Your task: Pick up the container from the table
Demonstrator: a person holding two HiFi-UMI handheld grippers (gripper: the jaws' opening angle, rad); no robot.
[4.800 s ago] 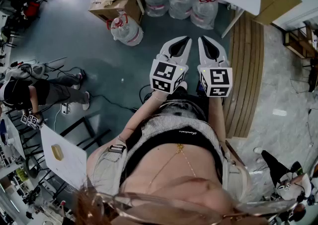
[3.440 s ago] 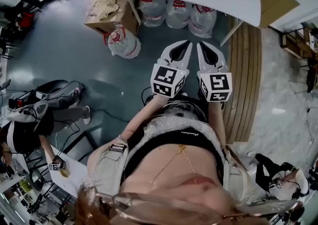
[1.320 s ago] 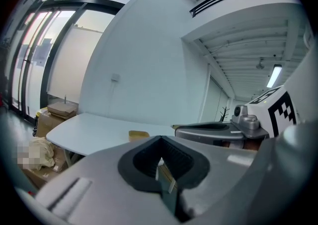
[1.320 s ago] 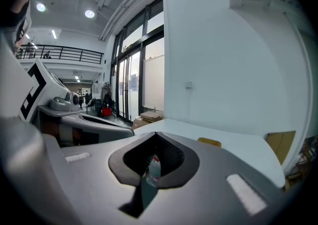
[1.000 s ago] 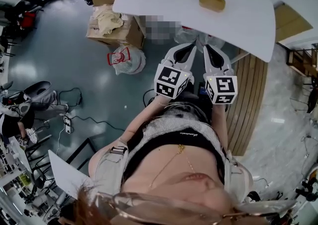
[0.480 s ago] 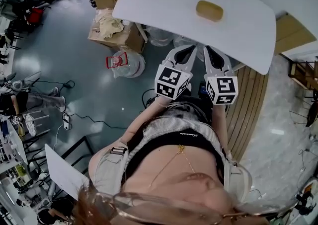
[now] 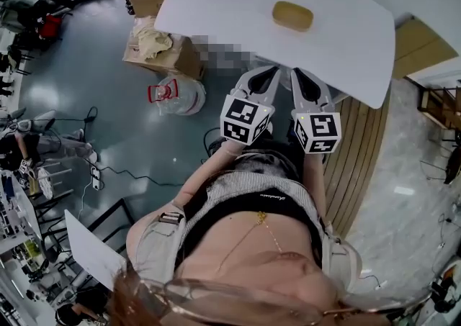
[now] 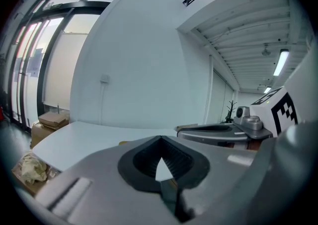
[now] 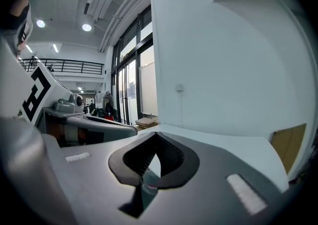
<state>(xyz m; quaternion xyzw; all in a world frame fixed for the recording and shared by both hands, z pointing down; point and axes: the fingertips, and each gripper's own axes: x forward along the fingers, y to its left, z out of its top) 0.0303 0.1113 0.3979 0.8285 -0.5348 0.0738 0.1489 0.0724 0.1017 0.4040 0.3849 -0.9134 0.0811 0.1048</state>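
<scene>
Grippers first: two, the left gripper (image 7: 267, 73) and the right gripper (image 7: 300, 73), side by side at the near edge of the table (image 7: 216, 1). Each is grey metal with a black-and-white marker cube at the back. Both claws are pinched closed at the tips with only that little teardrop hollow between the ribbed black pads, and nothing is caught in either one. There's one container (image 7: 292, 16), a tan rounded oval lying flat on the table, farther out than the grippers and well apart from both. The single table has a plain smooth white top with rounded corners. On the far left there are at least three cardboard boxes (image 7: 167, 60), one of them with crumpled cloth on top, and one clear water jug (image 7: 175, 95) with a red handle sits on the floor beside them. The floor (image 7: 108, 116) is dark glossy grey-blue, with a strip of wooden planks (image 7: 360, 152) on the right. The room has white walls and tall dark-framed windows (image 9: 131, 80).
</scene>
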